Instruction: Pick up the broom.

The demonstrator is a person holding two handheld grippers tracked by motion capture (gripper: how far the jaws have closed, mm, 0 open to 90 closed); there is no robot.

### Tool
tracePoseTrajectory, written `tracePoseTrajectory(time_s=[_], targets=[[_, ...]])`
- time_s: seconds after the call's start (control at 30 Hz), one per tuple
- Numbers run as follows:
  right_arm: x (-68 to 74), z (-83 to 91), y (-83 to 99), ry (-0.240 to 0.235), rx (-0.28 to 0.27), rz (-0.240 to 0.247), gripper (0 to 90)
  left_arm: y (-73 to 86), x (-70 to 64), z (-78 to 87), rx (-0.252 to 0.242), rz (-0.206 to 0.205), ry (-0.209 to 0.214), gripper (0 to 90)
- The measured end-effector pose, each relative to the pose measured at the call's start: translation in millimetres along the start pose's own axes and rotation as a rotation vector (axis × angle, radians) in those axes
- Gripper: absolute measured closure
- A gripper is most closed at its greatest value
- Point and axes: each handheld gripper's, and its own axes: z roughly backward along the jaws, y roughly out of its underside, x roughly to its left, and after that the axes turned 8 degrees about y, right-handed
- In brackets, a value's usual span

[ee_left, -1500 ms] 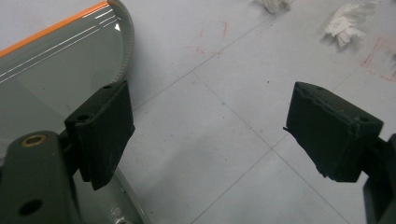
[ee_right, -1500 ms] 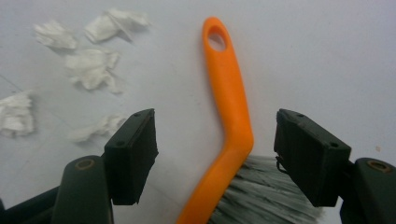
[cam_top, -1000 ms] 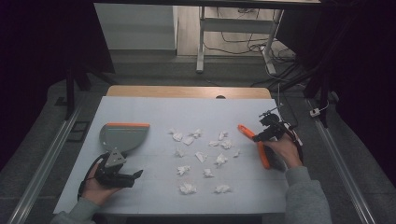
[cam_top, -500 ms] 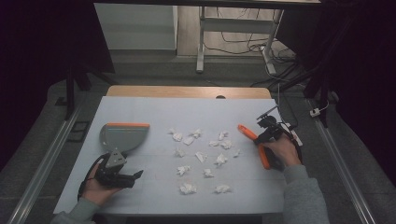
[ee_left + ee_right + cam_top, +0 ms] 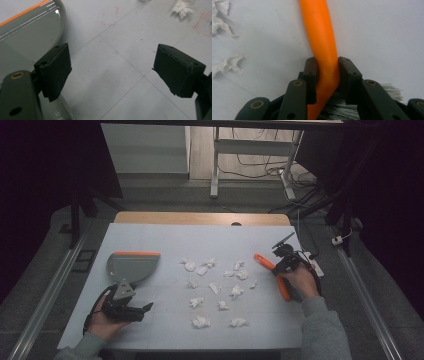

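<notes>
A grey dustpan [image 5: 131, 266] with an orange edge lies at the left of the white mat; its grey floor [image 5: 25, 32] shows beside my left jaw. My left gripper [image 5: 144, 310] rests just in front of the pan, open, with bare mat between its jaws [image 5: 112, 72]. At the right, my right gripper [image 5: 281, 265] is shut on the orange handle of a hand brush [image 5: 263, 261]. The handle [image 5: 319, 30] runs up between the jaws [image 5: 327, 72], and grey bristles [image 5: 389, 88] show behind them. Several crumpled white paper scraps [image 5: 215, 287] lie scattered mid-table.
One scrap [image 5: 183, 7] lies far ahead of the left gripper, and two scraps [image 5: 227, 63] lie left of the brush handle. The mat [image 5: 165, 240] leaves a wooden strip [image 5: 200, 217] at the table's far edge. Metal rails run along both sides.
</notes>
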Motion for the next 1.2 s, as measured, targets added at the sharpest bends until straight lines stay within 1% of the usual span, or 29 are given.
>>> tracePoseTrajectory(time_s=[0.03,0.1,0.13,0.2,0.37,0.4,0.43,0.5,0.53,0.57,0.6,0.63,0.67,0.73,0.77,0.87,0.9,0.93,1.0,1.2], targets=[[-0.6,0.4,0.4,0.003,-0.001,-0.002,69.6,0.0,0.1,0.0,0.000,0.000,0.000,15.5],[-3.1,7.1,2.7,-0.006,-0.028,-0.007,69.8,0.0,0.3,0.0,-0.002,0.003,-0.002,15.5],[-3.1,7.1,2.7,-0.006,-0.028,-0.007,69.8,0.0,0.4,0.0,-0.002,0.004,-0.003,15.5],[-5.5,15.2,5.0,-0.018,-0.053,-0.019,69.9,-0.1,0.7,0.0,-0.002,0.004,-0.004,15.5],[-8.4,36.8,12.6,-0.043,-0.129,-0.044,70.1,-0.6,0.8,-0.4,-0.002,0.005,-0.004,15.5],[-8.1,44.4,14.4,-0.054,-0.158,-0.053,70.1,-0.7,0.7,-0.2,-0.003,0.005,-0.006,15.5],[-8.1,44.4,14.4,-0.054,-0.158,-0.053,70.1,-0.8,0.5,-0.1,-0.007,0.006,-0.008,15.5],[-7.1,52.5,14.9,-0.083,-0.190,-0.061,70.1,-1.3,0.4,-0.1,-0.011,0.007,-0.009,15.5],[-6.7,56.9,15.0,-0.089,-0.214,-0.065,70.1,-1.6,0.3,-0.3,-0.015,0.011,-0.007,15.5],[-5.3,65.6,14.2,-0.112,-0.254,-0.075,70.2,-1.9,0.4,-0.5,-0.014,0.010,-0.006,15.6],[-3.5,70.3,13.4,-0.118,-0.273,-0.074,70.2,-2.2,0.4,-0.9,-0.015,0.008,-0.006,15.6],[-3.5,70.3,13.4,-0.118,-0.273,-0.074,70.2,-2.6,0.3,-1.3,-0.014,0.006,-0.005,15.6],[1.7,79.1,11.2,-0.118,-0.305,-0.069,70.2,-3.1,0.0,-1.5,-0.014,0.005,-0.005,15.7],[8.2,86.9,8.4,-0.116,-0.329,-0.068,70.1,-4.1,-1.4,-1.9,-0.027,0.006,-0.005,16.1],[8.2,86.9,8.4,-0.116,-0.329,-0.068,70.1,-4.8,-2.4,-1.2,-0.037,0.002,-0.010,16.1],[15.6,96.2,5.8,-0.132,-0.370,-0.085,70.1,-7.6,-5.8,2.6,-0.079,-0.002,-0.020,17.7],[20.9,101.6,5.0,-0.157,-0.401,-0.092,70.1,-9.1,-6.6,3.7,-0.090,-0.001,-0.019,19.6],[20.9,101.6,5.0,-0.157,-0.401,-0.092,70.1,-11.1,-7.5,4.1,-0.100,0.001,-0.015,19.6],[27.6,105.7,3.9,-0.176,-0.427,-0.105,70.0,-16.0,-9.6,3.4,-0.116,-0.002,-0.007,20.2],[46.9,112.6,1.3,-0.236,-0.510,-0.146,70.1,-27.6,-15.8,-2.4,-0.138,-0.013,0.028,21.5]])
